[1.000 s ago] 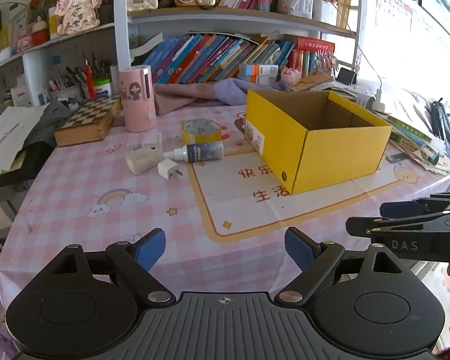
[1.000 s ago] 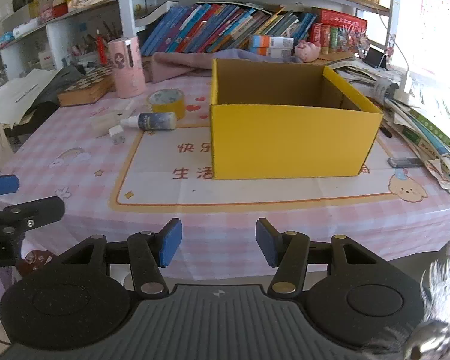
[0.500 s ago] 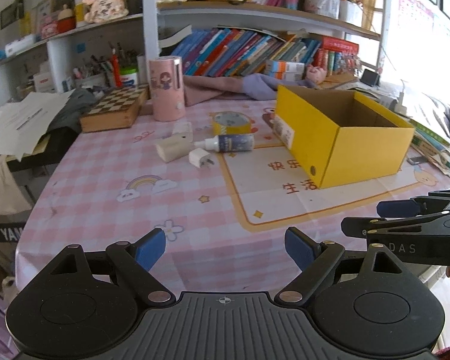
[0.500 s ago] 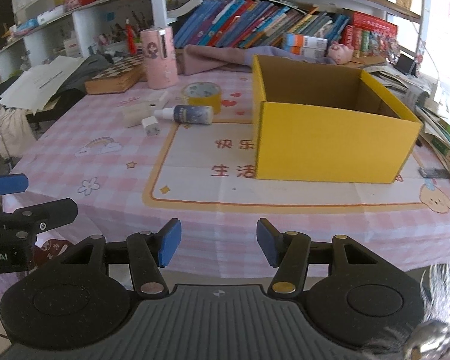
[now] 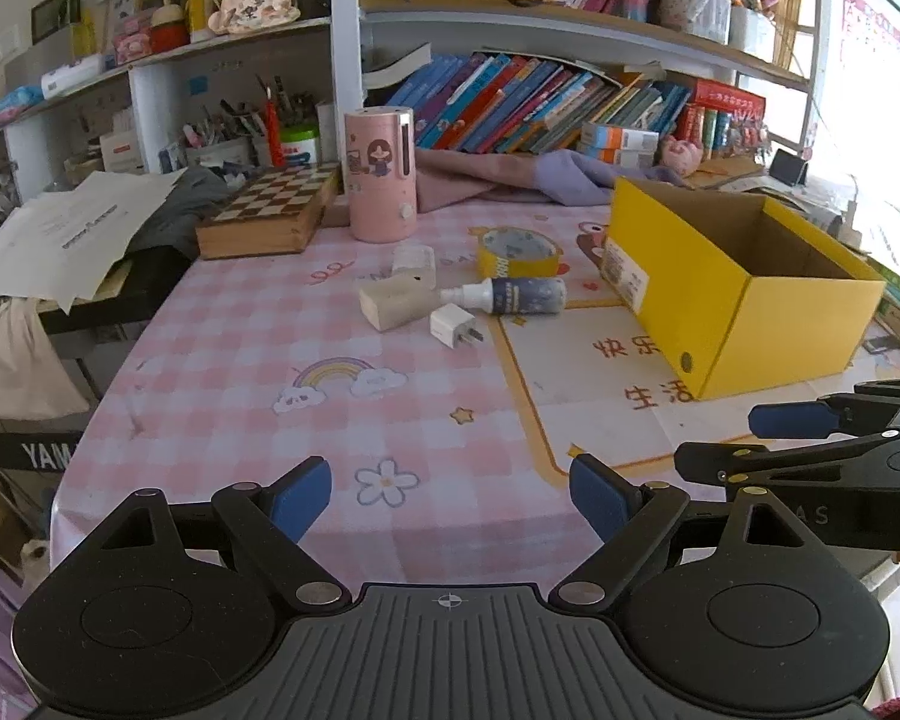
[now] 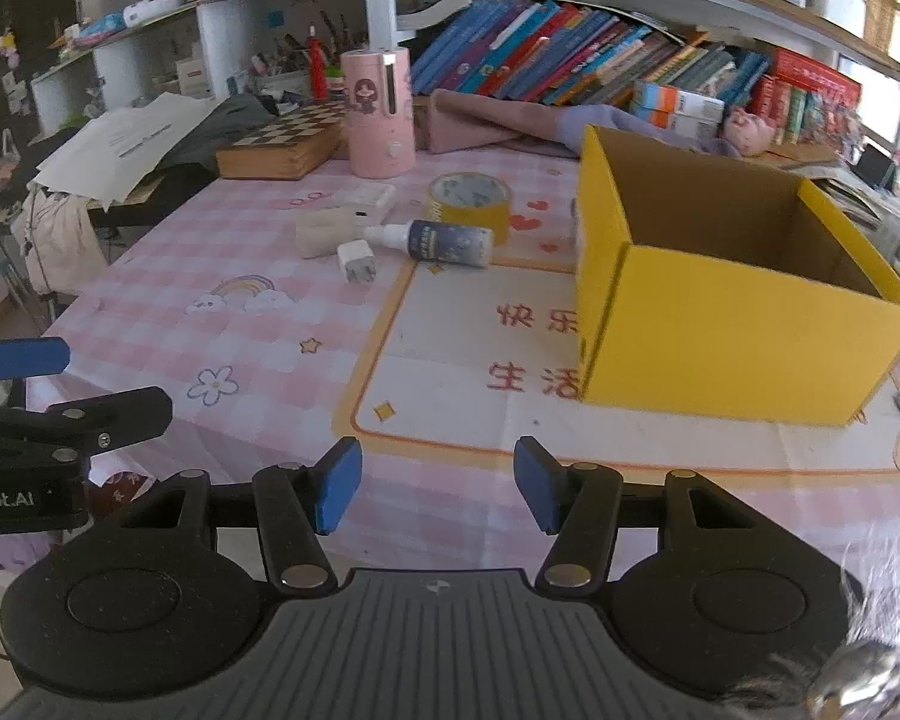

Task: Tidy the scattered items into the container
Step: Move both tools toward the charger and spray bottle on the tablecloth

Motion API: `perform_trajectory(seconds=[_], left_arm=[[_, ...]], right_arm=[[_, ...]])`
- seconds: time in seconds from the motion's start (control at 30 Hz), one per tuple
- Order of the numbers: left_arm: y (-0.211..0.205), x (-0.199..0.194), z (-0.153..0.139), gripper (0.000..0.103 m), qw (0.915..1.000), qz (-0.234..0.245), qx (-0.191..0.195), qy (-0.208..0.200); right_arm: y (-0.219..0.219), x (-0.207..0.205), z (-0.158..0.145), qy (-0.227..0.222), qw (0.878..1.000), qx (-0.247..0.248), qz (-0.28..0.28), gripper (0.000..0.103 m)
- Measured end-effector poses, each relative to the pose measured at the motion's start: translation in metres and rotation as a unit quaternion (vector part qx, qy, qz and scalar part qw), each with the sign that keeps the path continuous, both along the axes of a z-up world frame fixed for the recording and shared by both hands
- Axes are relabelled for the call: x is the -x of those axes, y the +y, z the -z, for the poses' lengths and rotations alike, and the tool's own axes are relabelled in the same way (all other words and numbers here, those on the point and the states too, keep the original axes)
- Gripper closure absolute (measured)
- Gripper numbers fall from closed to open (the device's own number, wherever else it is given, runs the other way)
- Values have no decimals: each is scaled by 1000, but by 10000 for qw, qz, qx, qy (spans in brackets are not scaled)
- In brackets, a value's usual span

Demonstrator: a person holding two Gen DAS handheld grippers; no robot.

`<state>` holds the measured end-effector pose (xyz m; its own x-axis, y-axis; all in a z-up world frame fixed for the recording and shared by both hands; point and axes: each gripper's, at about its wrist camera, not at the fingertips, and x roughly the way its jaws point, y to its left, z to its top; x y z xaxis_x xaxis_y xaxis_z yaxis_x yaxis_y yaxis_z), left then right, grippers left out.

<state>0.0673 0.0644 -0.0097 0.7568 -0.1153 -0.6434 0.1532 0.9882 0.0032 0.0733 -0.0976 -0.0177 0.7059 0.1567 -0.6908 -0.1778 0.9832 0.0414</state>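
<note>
An open yellow cardboard box (image 5: 744, 294) (image 6: 732, 330) stands on the pink checked table, its inside bare as far as I see. Left of it lie a yellow tape roll (image 5: 517, 252) (image 6: 469, 198), a dark blue spray bottle (image 5: 510, 296) (image 6: 438, 241) on its side, a white charger plug (image 5: 453, 327) (image 6: 357, 260), a beige block (image 5: 395, 305) (image 6: 325, 232) and a white box (image 5: 414, 258) (image 6: 371, 198). My left gripper (image 5: 450, 498) is open and empty over the table's near edge. My right gripper (image 6: 437, 489) is open and empty, to the right of the left one.
A pink cylinder (image 5: 381, 175) and a chessboard box (image 5: 270, 213) stand behind the items. Purple cloth (image 5: 510, 180) lies by the bookshelf. Papers (image 5: 72, 228) pile up at the left. Books and clutter (image 6: 894, 204) lie right of the box.
Both grippers have swung left, so the scattered items now sit nearer the middle of each view. Both stay open. Nothing on the table has moved.
</note>
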Motion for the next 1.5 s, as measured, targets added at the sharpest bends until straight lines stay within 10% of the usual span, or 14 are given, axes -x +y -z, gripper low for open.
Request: perform_trajectory(seconds=[1.2,1.5], left_arm=[[-13,-154,36,15,9990,-30,-135,414],[-30,-192,52,19,9989,107,-90,446]], right_arm=[[6,-184,14,258,9990,-75,-349,48],[9,-213,18,312,9989,-41,-340,34]])
